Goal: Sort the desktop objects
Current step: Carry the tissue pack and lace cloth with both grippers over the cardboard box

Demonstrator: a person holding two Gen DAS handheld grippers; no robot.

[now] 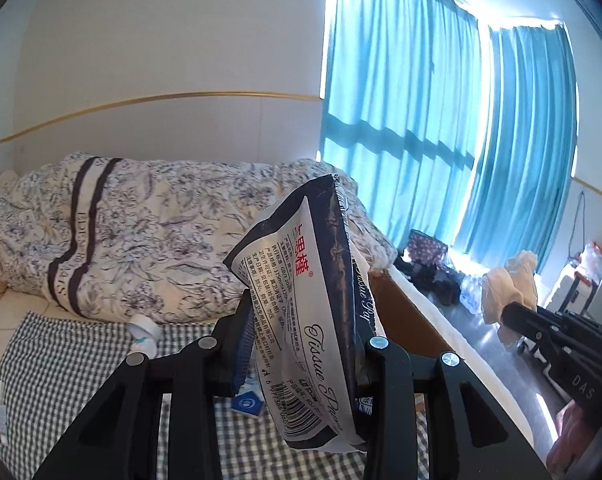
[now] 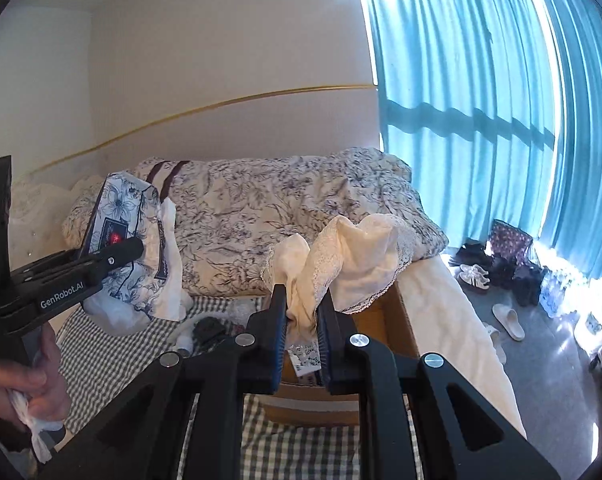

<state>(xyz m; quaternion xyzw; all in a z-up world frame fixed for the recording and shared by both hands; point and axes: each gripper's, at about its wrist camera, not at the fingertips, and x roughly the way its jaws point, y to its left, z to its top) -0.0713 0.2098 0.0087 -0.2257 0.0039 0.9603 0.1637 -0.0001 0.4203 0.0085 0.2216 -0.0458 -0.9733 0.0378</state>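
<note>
In the left wrist view my left gripper (image 1: 305, 320) is shut on a navy-and-white tissue pack (image 1: 301, 300), held up above the bed. The right wrist view shows that pack (image 2: 121, 208) from its floral side, with the left gripper (image 2: 117, 254) clamped across it. My right gripper (image 2: 303, 300) is shut on a cream lace-edged cloth (image 2: 361, 256), which bunches up above the fingers. It hangs over an open cardboard box (image 2: 385, 320). From the left wrist view the right gripper (image 1: 513, 312) and the cloth (image 1: 509, 280) appear at the right.
A floral duvet (image 2: 281, 208) lies heaped across the bed, over a checked sheet (image 1: 81, 360). A small white bottle (image 1: 145, 332) and a blue-white carton (image 1: 247, 404) lie on the sheet. Shoes and slippers (image 2: 509, 320) sit on the floor by blue curtains (image 2: 481, 100). A hand (image 2: 21, 384) holds the left gripper's handle.
</note>
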